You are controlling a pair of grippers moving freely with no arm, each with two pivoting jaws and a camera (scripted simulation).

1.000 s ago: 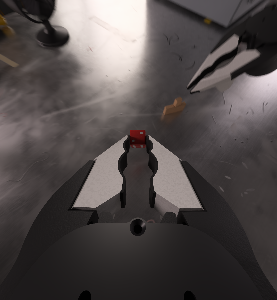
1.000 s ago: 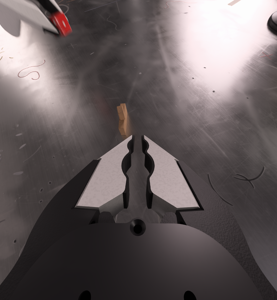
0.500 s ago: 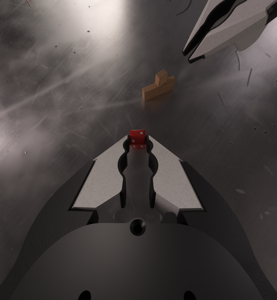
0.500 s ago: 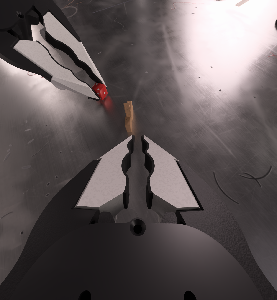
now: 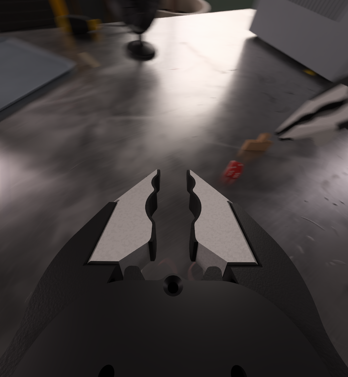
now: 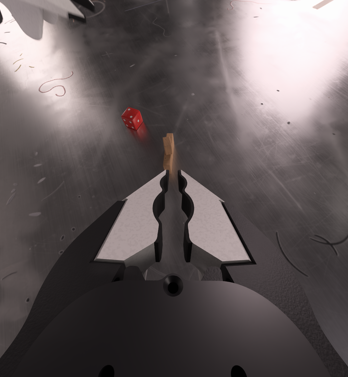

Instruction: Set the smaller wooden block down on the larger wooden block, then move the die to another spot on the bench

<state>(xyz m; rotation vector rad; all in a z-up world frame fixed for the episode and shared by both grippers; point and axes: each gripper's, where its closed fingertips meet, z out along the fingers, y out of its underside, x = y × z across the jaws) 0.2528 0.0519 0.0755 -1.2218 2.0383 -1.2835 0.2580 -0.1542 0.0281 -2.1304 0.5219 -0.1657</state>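
The red die (image 6: 132, 121) rests on the metal bench (image 6: 250, 163), just left of the blocks; it also shows, blurred, in the left wrist view (image 5: 233, 172). The smaller wooden block (image 5: 264, 136) sits on the larger wooden block (image 5: 252, 145); the right wrist view shows the smaller block (image 6: 167, 143) and the larger block (image 6: 167, 162) end-on. My left gripper (image 5: 173, 173) is open and empty, back and to the left of the die. My right gripper (image 6: 172, 172) is empty, its jaws a narrow gap apart, tips just short of the blocks.
A grey flat tray (image 5: 15, 71) lies at the far left. A black stand base (image 5: 141, 50) and a yellow-and-black object (image 5: 77, 22) stand at the back, and a pale box (image 5: 312, 30) at the back right. Shavings and threads litter the bench.
My left gripper has opened, let go of the die and drawn back from it. The die now lies on the bench beside the blocks. The right gripper has hardly moved.
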